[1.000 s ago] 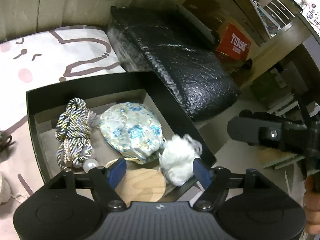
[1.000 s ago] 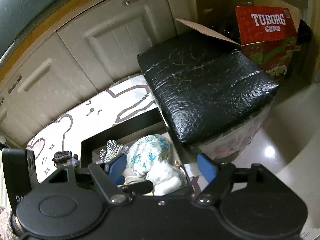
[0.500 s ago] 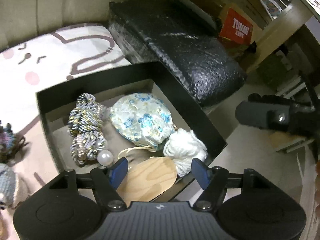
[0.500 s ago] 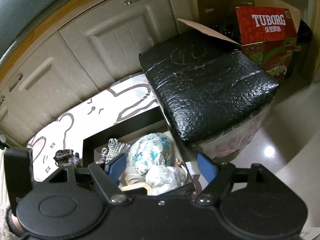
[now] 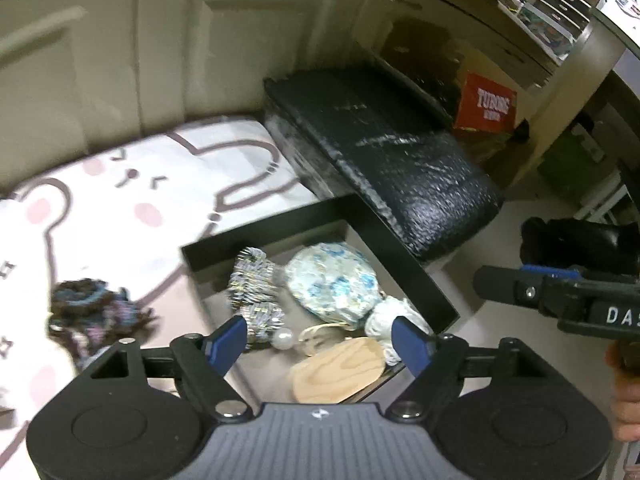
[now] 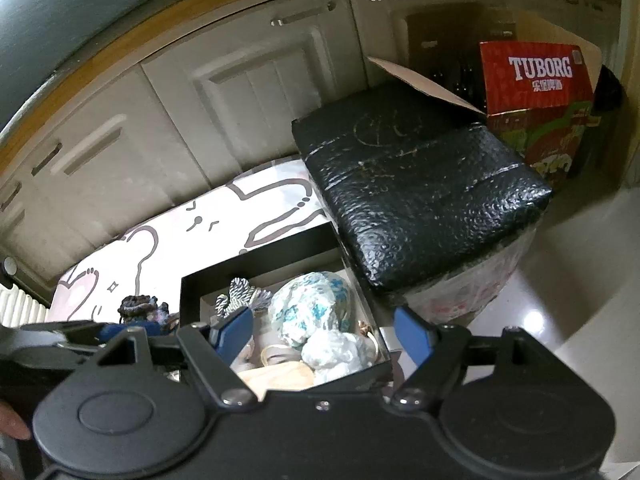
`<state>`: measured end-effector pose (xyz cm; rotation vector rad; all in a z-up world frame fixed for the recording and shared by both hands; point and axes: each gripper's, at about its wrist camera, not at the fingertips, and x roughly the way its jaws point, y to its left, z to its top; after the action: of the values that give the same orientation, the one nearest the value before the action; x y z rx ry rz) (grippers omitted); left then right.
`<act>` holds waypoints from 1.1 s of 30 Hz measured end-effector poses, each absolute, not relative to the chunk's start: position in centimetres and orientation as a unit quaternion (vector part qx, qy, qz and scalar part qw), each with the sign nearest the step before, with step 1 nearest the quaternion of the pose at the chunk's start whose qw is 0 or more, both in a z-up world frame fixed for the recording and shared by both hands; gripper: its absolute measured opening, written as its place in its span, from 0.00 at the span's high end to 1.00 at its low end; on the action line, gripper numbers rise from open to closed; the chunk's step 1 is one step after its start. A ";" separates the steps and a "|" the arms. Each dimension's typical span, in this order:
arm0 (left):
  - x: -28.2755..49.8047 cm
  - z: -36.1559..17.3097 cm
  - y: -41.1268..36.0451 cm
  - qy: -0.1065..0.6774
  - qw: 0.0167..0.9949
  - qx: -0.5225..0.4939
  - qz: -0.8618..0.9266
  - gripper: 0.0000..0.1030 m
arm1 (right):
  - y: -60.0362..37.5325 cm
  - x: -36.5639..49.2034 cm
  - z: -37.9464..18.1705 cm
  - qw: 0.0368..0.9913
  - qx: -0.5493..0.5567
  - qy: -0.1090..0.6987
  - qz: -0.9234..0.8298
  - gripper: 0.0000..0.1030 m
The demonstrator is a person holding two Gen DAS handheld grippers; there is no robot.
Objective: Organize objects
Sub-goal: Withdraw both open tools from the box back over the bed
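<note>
A black open box (image 5: 404, 256) (image 6: 256, 258) sits on a cartoon-print mat. It holds a blue floral pouch (image 5: 334, 282) (image 6: 312, 310), a twisted silver cord (image 5: 256, 280) (image 6: 240, 294), a white fluffy ball (image 5: 386, 316) (image 6: 340, 352), a pearl (image 5: 285, 338) and a wooden tag (image 5: 340, 368). A dark knitted scrunchie (image 5: 92, 312) (image 6: 138, 306) lies on the mat left of the box. My left gripper (image 5: 320, 338) is open and empty above the box's near edge. My right gripper (image 6: 322, 332) is open and empty, raised over the box.
A black textured block (image 5: 384, 160) (image 6: 416, 192) stands right behind the box. A red Tuborg carton (image 5: 490, 104) (image 6: 536, 76) is behind it. Cabinet doors (image 6: 248, 92) line the back. The mat (image 5: 120, 200) spreads to the left.
My left gripper has pulled back and up from the box, leaving the white fluffy ball inside. The scrunchie has come into its view. The right gripper barely moved.
</note>
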<state>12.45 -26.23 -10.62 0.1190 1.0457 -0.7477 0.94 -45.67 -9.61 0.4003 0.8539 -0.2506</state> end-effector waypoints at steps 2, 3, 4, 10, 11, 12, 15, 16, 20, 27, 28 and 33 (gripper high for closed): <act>12.3 -9.8 -25.5 0.482 0.806 0.058 -0.340 0.18 | -45.3 0.6 -9.2 0.885 0.186 0.408 -0.120 0.23; 12.2 -9.4 -25.1 0.478 0.810 0.059 -0.334 0.17 | -45.1 0.5 -9.0 0.886 0.184 0.408 -0.121 0.23; 12.1 -9.0 -24.7 0.475 0.814 0.058 -0.330 0.15 | -44.9 0.3 -8.9 0.887 0.181 0.407 -0.121 0.23; 11.2 -7.1 -22.4 0.459 0.831 0.052 -0.311 0.04 | -43.7 -0.8 -7.9 0.893 0.163 0.400 -0.125 0.23; 11.1 -6.9 -22.1 0.456 0.833 0.051 -0.309 0.02 | -43.5 -1.0 -7.8 0.894 0.160 0.398 -0.126 0.22; 10.9 -6.6 -21.8 0.454 0.835 0.051 -0.306 0.02 | -43.3 -1.2 -7.6 0.896 0.157 0.396 -0.127 0.21; 10.2 -5.8 -21.0 0.442 0.844 0.049 -0.299 0.00 | -42.7 -1.7 -7.3 0.899 0.150 0.391 -0.128 0.18; 10.0 -5.6 -20.8 0.439 0.846 0.050 -0.297 0.00 | -42.5 -1.9 -7.1 0.900 0.146 0.390 -0.128 0.17; 9.3 -5.0 -19.9 0.429 0.853 0.053 -0.293 0.00 | -41.7 -2.8 -6.4 0.908 0.125 0.380 -0.127 0.10; 8.1 -4.7 -19.3 0.420 0.857 0.063 -0.292 0.00 | -41.2 -4.4 -5.6 0.916 0.109 0.362 -0.137 0.00; 7.9 -4.7 -19.3 0.419 0.857 0.065 -0.292 0.00 | -41.2 -4.7 -5.6 0.918 0.111 0.356 -0.137 0.00; 7.6 -4.7 -19.1 0.414 0.861 0.063 -0.288 0.00 | -41.6 -5.3 -5.9 0.919 0.117 0.350 -0.140 0.00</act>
<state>7.58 -19.14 -4.65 0.1327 0.8686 -0.6038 -5.27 -41.56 -5.87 0.2406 0.7200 -0.2878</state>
